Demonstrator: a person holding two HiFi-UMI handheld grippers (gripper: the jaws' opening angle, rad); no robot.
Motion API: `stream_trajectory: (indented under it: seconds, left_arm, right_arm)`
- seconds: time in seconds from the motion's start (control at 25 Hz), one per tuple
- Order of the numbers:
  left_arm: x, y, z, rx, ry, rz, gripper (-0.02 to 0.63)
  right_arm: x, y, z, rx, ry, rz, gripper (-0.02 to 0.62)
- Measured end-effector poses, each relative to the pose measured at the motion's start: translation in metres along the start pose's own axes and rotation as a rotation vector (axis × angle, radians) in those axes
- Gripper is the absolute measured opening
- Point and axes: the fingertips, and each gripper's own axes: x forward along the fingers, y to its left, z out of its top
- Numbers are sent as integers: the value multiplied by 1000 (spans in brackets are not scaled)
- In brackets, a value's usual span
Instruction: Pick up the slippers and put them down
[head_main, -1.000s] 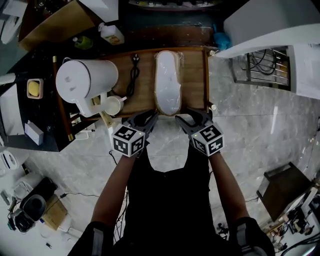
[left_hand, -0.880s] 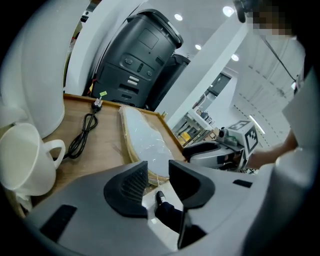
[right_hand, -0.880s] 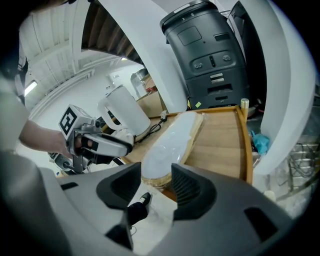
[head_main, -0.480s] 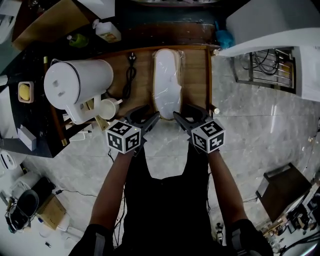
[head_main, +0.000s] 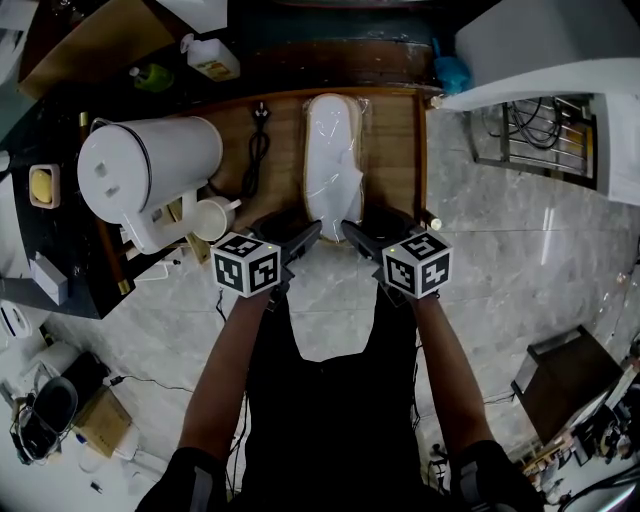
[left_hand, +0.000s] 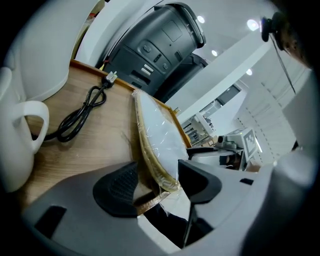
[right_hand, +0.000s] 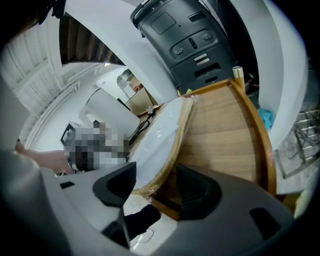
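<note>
The pair of white slippers (head_main: 333, 165) with tan soles, wrapped in clear plastic, lies lengthwise on the wooden table (head_main: 390, 150). Both grippers sit at its near end. In the left gripper view, the left gripper (left_hand: 157, 182) has its jaws opening, and the heel edge of the slippers (left_hand: 155, 140) lies between the pads without being pressed. The right gripper (right_hand: 156, 184) is also opening, with the other side of the slippers (right_hand: 157, 142) between its pads. In the head view, the left gripper (head_main: 288, 232) and the right gripper (head_main: 375, 228) flank the heel.
A big white jug (head_main: 150, 170) and a white mug (head_main: 215, 215) stand on the table's left part, with a black power cable (head_main: 255, 150) beside the slippers. A raised wooden rim (right_hand: 260, 125) edges the table. Marble floor lies below.
Both hands have sunk a little at the slippers' near end. The jaws of both grippers have spread wider around the heel. The slippers lie on the table as before.
</note>
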Motion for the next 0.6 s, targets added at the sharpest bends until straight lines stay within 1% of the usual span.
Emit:
stream_trajectory:
  seconds: [0.28,0.4,0.6]
  left_arm:
    - [10,-2,-2,-4,53,23,244]
    - [13,-2,-2,6,72,36,244]
    - [12,-4,-3,16,70,28,244]
  right_arm:
    - [11,4,-1,-13,66,-12,239]
    - [14,5,-1,-28,68,-24,237]
    - [12,7,-3,-63,53,-33,236]
